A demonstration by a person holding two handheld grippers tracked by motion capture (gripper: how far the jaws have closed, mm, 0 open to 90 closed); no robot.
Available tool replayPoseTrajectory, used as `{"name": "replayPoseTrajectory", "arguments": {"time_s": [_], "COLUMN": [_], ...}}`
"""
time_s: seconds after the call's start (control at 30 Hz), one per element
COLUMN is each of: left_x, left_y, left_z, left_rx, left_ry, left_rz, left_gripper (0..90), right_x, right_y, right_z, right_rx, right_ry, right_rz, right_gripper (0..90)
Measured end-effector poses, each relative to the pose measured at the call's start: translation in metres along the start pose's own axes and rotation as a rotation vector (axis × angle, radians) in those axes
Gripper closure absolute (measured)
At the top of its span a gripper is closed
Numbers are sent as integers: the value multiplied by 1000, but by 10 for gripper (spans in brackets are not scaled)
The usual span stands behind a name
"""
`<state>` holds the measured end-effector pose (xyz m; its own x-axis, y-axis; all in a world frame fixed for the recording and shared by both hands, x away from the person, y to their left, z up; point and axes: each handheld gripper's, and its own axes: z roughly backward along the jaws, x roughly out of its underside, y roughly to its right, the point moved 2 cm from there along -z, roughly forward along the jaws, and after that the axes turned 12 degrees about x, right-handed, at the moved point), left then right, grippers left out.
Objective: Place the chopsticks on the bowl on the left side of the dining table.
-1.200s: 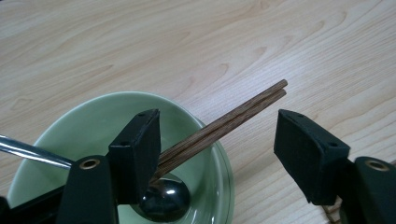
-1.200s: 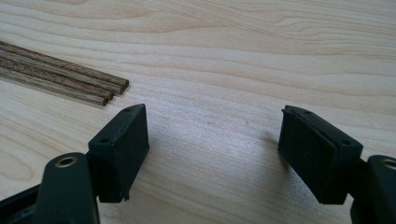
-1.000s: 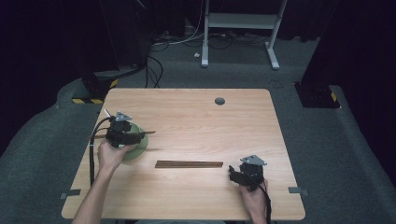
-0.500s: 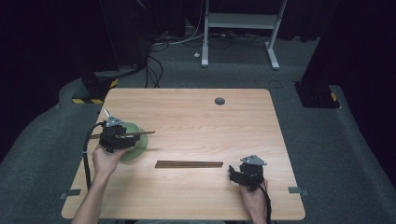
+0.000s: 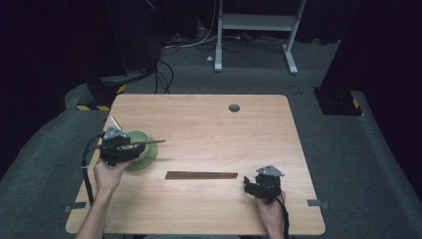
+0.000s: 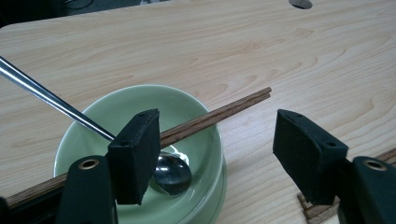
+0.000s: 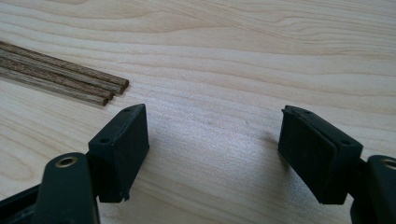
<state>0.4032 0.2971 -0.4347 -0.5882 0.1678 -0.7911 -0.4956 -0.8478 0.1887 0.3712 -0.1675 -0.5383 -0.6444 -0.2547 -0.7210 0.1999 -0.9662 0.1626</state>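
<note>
Wood-grain tabletop (image 5: 209,124) carries every item in the scene. Nearest the person, the right gripper (image 5: 263,185) rests low at the near right of the table, its jaws spread wide with nothing between them. In the right gripper view, the right gripper's (image 7: 212,149) jaws stand apart over bare wood, and the ends of the chopstick bundle (image 7: 60,79) lie just beyond its left jaw. In the high view, this chopstick bundle (image 5: 201,175) lies flat, running left to right, near the table's middle. Farther left, the left gripper (image 5: 117,148) hangs over the green bowl (image 5: 144,154). In the left gripper view, the left gripper's (image 6: 215,149) jaws are spread; a pair of chopsticks (image 6: 219,112) lies across the green bowl (image 6: 205,154) rim, passing behind the left jaw. A metal spoon (image 6: 170,171) sits inside the bowl, handle rising to the far left.
</note>
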Motion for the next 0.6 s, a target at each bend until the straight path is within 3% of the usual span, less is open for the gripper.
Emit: {"name": "replayPoseTrajectory", "arguments": {"time_s": [0.6], "left_x": [16], "left_y": [-1], "left_z": [11], "left_rx": [14], "left_ry": [24], "left_rz": [14], "left_gripper": [317], "right_x": [0], "right_y": [0], "right_z": [0], "right_rx": [0], "right_ry": [0], "right_rz": [0], "right_gripper": [238]}}
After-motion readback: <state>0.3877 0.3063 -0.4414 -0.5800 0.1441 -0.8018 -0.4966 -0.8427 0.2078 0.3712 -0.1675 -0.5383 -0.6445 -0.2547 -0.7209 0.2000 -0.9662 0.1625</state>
